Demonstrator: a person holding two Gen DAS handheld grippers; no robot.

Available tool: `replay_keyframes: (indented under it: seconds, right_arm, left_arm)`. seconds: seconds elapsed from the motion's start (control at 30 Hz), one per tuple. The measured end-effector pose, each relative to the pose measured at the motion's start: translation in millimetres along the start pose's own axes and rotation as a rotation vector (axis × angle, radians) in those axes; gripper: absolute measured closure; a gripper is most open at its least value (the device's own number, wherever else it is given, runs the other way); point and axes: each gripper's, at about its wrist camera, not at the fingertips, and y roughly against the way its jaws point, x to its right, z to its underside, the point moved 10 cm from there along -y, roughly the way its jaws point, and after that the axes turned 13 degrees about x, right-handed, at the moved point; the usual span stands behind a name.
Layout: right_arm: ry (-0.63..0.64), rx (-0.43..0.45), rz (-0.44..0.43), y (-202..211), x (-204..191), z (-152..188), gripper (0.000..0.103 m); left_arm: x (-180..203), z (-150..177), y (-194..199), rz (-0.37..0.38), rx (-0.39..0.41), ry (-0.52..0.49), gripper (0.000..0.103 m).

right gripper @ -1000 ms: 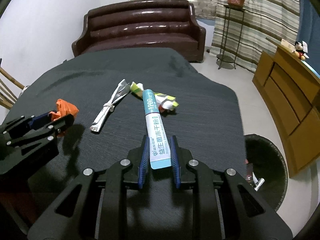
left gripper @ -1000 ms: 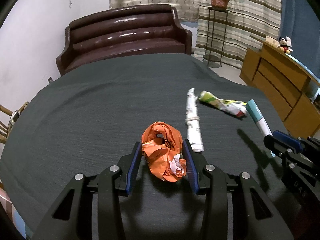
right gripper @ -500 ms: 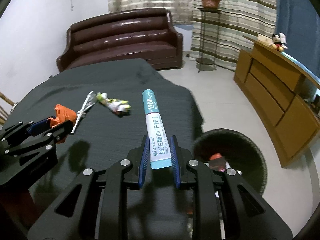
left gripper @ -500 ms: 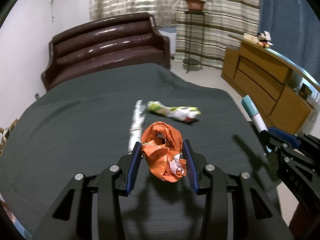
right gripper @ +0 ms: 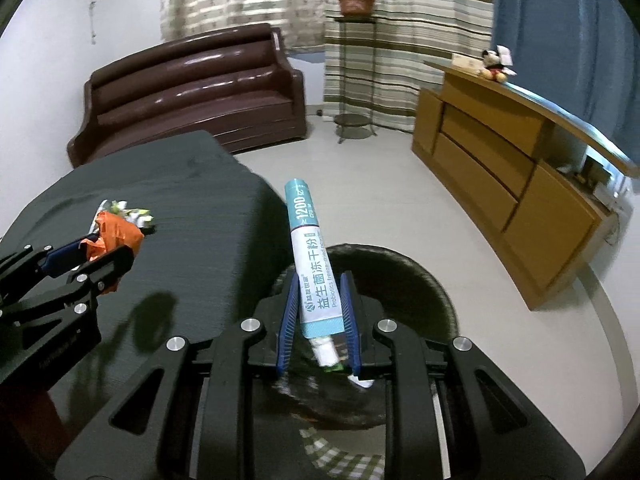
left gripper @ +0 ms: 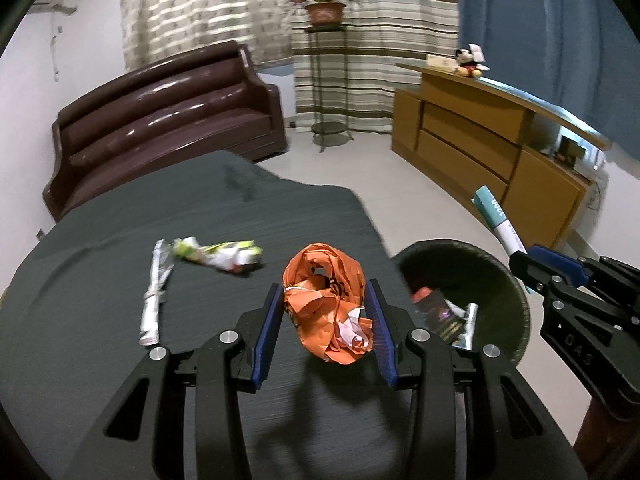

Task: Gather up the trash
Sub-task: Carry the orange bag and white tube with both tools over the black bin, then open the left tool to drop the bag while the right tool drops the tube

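Note:
My left gripper (left gripper: 325, 300) is shut on a crumpled orange wrapper (left gripper: 326, 300) and holds it above the right edge of the dark table (left gripper: 120, 240). My right gripper (right gripper: 319, 300) is shut on a teal-and-white sachet (right gripper: 312, 264) and holds it over the dark round trash bin (right gripper: 424, 280), which has some trash inside. The bin also shows in the left wrist view (left gripper: 500, 280), right of the table. A green-and-white wrapper (left gripper: 216, 254) and a thin white rolled wrapper (left gripper: 154, 296) lie on the table.
A brown sofa (left gripper: 160, 120) stands behind the table. A wooden sideboard (left gripper: 480, 148) runs along the right wall with a plush toy (left gripper: 470, 65) on it. A plant stand (left gripper: 326, 80) stands by the striped curtains. Light floor surrounds the bin.
Both grippers have swung right with their loads. The right gripper with the sachet is now over the bin; the left one with the orange wrapper is at the table's right edge.

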Motion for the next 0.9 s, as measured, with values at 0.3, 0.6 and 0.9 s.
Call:
replay_keyframes:
  seconds: [0.3, 0.6, 0.9]
  right_arm:
    - [-0.04, -0.007, 0.06, -4.2, 39.3, 9.2, 0.082]
    - [-0.077, -0.017, 0.085, -12.1, 61.0, 17.1, 0.082]
    - [-0.114, -0.029, 0.1, -21.2, 75.2, 21.6, 0.082]
  left_arm:
    - [46.8, -0.4, -15.6, 0.039, 0.003, -0.044, 0.061]
    - [66.7, 2.9, -33.0, 0.05, -0.02, -0.074, 0.061]
    - [84.0, 2.9, -47.2, 0.056, -0.033, -0.099, 0.061]
